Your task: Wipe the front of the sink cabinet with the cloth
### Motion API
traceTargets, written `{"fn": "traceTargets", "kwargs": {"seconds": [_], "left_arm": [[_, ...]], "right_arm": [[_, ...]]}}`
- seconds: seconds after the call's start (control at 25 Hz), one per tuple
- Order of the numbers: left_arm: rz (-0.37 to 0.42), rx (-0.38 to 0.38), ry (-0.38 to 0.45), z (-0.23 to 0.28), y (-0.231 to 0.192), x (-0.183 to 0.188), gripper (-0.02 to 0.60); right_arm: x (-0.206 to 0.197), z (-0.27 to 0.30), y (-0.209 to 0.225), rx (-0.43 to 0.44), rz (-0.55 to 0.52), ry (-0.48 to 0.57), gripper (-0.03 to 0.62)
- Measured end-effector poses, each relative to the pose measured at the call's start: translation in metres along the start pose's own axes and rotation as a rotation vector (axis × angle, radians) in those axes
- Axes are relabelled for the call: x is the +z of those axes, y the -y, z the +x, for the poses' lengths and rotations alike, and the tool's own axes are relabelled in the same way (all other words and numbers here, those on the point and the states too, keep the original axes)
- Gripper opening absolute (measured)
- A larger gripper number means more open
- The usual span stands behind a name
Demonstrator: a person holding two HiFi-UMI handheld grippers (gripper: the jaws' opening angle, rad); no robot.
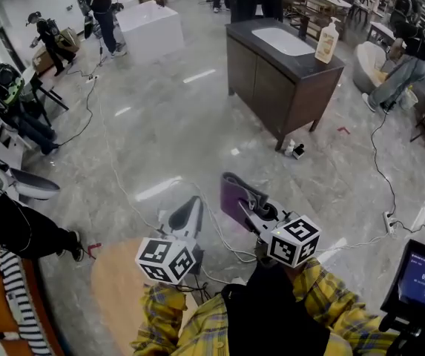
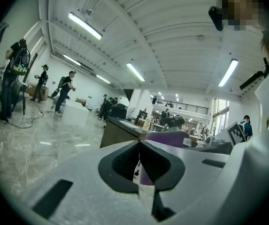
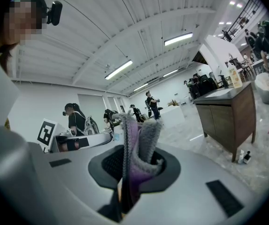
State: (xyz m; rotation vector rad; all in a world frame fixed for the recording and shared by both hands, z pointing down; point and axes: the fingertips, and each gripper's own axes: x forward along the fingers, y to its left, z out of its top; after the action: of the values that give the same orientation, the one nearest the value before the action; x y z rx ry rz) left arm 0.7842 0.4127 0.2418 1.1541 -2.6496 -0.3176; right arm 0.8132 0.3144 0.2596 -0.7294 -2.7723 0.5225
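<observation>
The dark brown sink cabinet [image 1: 273, 86] stands a few steps ahead at the upper right, with a white basin and a soap bottle [image 1: 326, 41] on top. Its door fronts face me. My right gripper [image 1: 251, 208] is held up in front of my chest, shut on a folded purple and grey cloth [image 1: 235, 196] that sticks up from the jaws. In the right gripper view the cloth [image 3: 139, 142] fills the jaws, and the cabinet [image 3: 228, 114] is far off at the right. My left gripper [image 1: 190, 210] is beside it, shut and holding nothing; in its view the jaws [image 2: 139, 165] meet.
Two small bottles [image 1: 294, 150] stand on the floor by the cabinet's near leg. Cables and a power strip [image 1: 389, 221] lie on the marble floor. A round wooden table [image 1: 119, 284] is at my left, a timer screen [image 1: 424, 279] at my right. People work around the room.
</observation>
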Motion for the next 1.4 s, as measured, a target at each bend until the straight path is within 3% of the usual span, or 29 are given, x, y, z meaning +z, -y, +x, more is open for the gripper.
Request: {"fn": "traceTargets", "kwargs": {"seconds": [0.4, 0.88, 1.4], "left_arm": [[-0.01, 0.031, 0.006, 0.003, -0.029, 0.007, 0.006], [-0.031, 0.077, -0.004, 0.062, -0.073, 0.024, 0.006], [-0.057, 0.16, 0.042, 0.146, -0.132, 0.073, 0.006]], "right_arm": [[0.001, 0.031, -0.007, 0.041, -0.022, -0.04, 0.043], [0.034, 0.095, 0.04, 0.064, -0.026, -0.052, 0.043], [0.082, 0.172, 0.108, 0.137, -0.013, -0.072, 0.043]]}}
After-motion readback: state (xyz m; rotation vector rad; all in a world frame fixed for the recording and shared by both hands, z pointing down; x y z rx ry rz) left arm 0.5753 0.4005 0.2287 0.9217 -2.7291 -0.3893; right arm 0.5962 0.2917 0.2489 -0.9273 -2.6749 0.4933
